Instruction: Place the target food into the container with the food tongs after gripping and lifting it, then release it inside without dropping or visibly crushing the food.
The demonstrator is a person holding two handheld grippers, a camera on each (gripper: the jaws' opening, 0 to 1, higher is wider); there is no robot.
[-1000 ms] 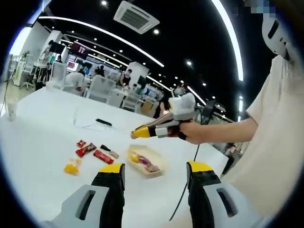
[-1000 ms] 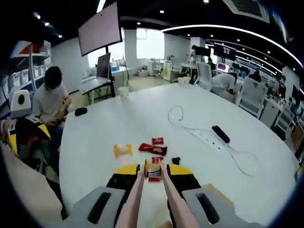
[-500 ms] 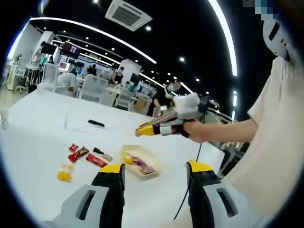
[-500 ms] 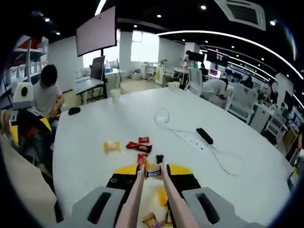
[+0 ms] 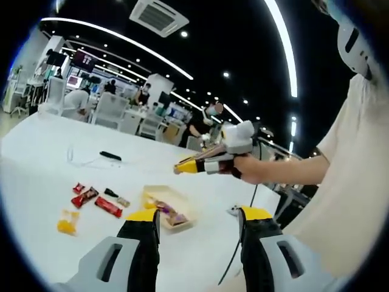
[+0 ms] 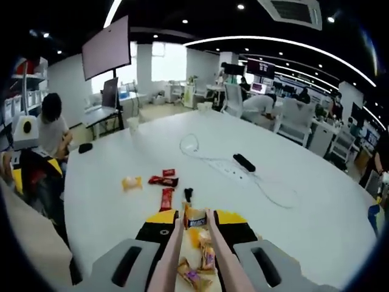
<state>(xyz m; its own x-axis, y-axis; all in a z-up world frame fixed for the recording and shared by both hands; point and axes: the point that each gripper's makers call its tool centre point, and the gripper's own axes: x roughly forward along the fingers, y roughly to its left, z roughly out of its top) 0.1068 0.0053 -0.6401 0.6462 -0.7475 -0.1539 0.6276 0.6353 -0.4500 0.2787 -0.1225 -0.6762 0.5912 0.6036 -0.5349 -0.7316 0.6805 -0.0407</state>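
Snack packet (image 6: 195, 220) sits pinched at the tips of the food tongs (image 6: 193, 255), which the right tool (image 6: 195, 226) squeezes together. Below the packet lies the container (image 5: 165, 205), already holding wrapped sweets, on the white worktop (image 6: 292, 225). From the left tool (image 5: 197, 225), whose jaws stand apart and empty, the right tool appears held level above the container. Judged next: release downward.

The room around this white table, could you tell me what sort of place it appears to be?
Most likely an open-plan office or lab. The large white table carries a power strip; a wall-mounted screen and rows of desks with white chairs stand beyond, with people seated at work.
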